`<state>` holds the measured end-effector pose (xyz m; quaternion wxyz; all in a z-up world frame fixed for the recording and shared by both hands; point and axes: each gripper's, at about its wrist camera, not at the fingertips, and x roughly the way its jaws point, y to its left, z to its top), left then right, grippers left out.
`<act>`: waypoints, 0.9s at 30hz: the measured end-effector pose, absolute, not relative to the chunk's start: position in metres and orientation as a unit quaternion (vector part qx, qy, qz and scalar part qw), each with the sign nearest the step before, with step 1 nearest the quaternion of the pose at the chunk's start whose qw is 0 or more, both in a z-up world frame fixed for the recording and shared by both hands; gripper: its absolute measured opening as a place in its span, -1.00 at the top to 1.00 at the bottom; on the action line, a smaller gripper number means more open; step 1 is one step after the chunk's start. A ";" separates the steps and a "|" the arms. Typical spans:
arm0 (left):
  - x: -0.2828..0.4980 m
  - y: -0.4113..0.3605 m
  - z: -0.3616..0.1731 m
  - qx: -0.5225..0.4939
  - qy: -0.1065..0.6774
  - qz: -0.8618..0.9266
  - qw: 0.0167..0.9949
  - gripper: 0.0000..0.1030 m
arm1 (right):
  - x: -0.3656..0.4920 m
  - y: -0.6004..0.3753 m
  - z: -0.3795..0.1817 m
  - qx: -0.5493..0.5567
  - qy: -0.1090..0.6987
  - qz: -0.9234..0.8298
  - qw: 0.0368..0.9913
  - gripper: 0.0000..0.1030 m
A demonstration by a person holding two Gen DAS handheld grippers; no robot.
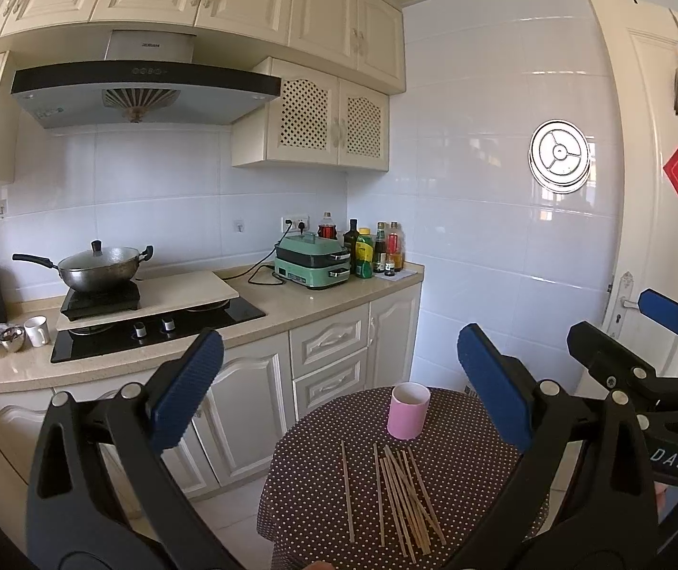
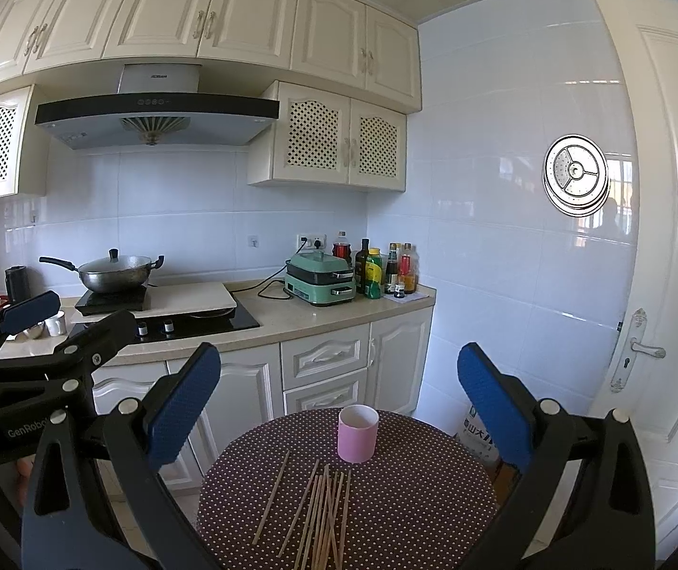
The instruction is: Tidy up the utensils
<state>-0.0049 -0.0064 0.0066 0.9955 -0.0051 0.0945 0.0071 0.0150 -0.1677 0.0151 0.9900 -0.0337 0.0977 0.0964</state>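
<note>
A small round table (image 1: 300, 470) covered in a dark cloth with pale dots stands in a kitchen, and on it lie the task's things. A loose bundle of wooden chopsticks (image 1: 398, 498) is spread across the near half of the cloth, most of them side by side and overlapping, with one stick lying apart to the left of the rest. Behind them, toward the far edge of the table, a pink cup (image 1: 408, 411) stands upright with its mouth open to the top, near the chopsticks but not touching them.

The left gripper (image 1: 339, 384) is held above and in front of the table, its two blue-padded fingers spread wide with nothing between them. Seen along its fingers, the chopsticks and cup lie ahead and below, in the gap between the two pads, well clear of them.

The right gripper (image 2: 339, 399) is posed in much the same way, level beside the left one, its jaws also spread wide and empty. In its view the chopsticks and the cup sit low in the middle, ahead of the fingers and apart from them. Each gripper shows at the edge of the other's view, both tilted slightly down toward the table. A bit of a hand shows under the left gripper in the right wrist view.
</note>
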 end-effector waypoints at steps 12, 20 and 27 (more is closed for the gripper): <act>-0.003 0.007 0.009 -0.004 0.090 0.010 0.996 -0.88 | 0.016 -0.161 0.015 -0.035 0.098 0.097 0.990 -0.87; 0.003 0.024 0.011 -0.007 0.089 0.013 0.996 -0.88 | 0.019 -0.156 0.015 -0.036 0.097 0.103 0.989 -0.87; 0.006 0.027 0.008 -0.004 0.092 0.015 0.996 -0.88 | 0.026 -0.153 0.012 -0.036 0.106 0.109 0.988 -0.87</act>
